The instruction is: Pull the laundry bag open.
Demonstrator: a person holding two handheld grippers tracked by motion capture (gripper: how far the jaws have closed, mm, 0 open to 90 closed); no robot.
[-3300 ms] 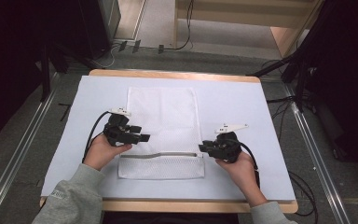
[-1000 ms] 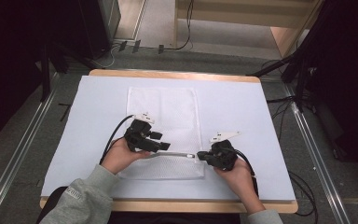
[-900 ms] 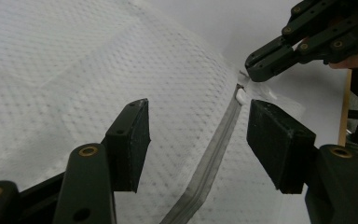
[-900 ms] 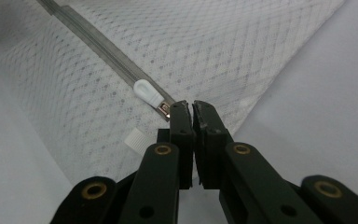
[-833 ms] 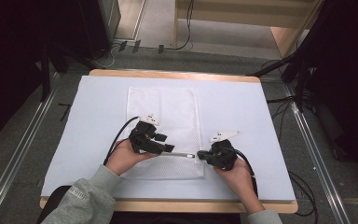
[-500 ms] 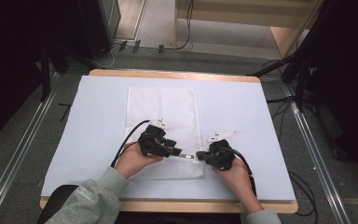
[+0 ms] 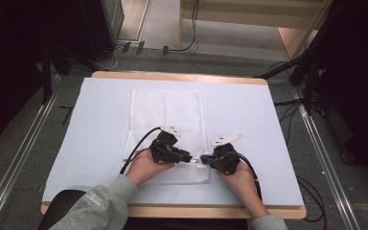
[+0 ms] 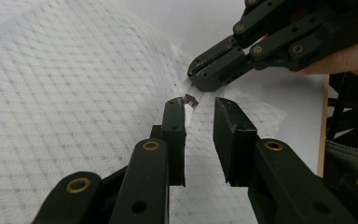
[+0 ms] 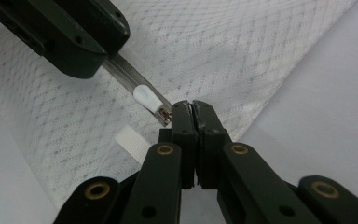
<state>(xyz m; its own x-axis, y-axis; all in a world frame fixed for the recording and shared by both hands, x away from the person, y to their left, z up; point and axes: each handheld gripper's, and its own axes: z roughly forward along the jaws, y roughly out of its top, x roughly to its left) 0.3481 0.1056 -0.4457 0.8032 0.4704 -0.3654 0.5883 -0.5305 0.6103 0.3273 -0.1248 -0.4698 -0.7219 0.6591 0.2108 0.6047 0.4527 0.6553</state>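
One white mesh laundry bag [image 7: 166, 125] lies flat on my worktop [image 7: 249, 120], diamond weave, zipper along its near edge. Right tongs [image 9: 192, 108] clamped on bag edge beside the white zipper pull [image 9: 145, 98]. Left tongs [image 8: 200, 109] apart, just been closing around the zipper, pads not pressing. No readable writing; zipper teeth blurred.

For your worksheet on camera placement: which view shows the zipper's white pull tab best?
The right gripper view: the white pull tab lies close and sharp on the mesh bag. The left gripper view gives a sliver; in the high view it's too small to tell.
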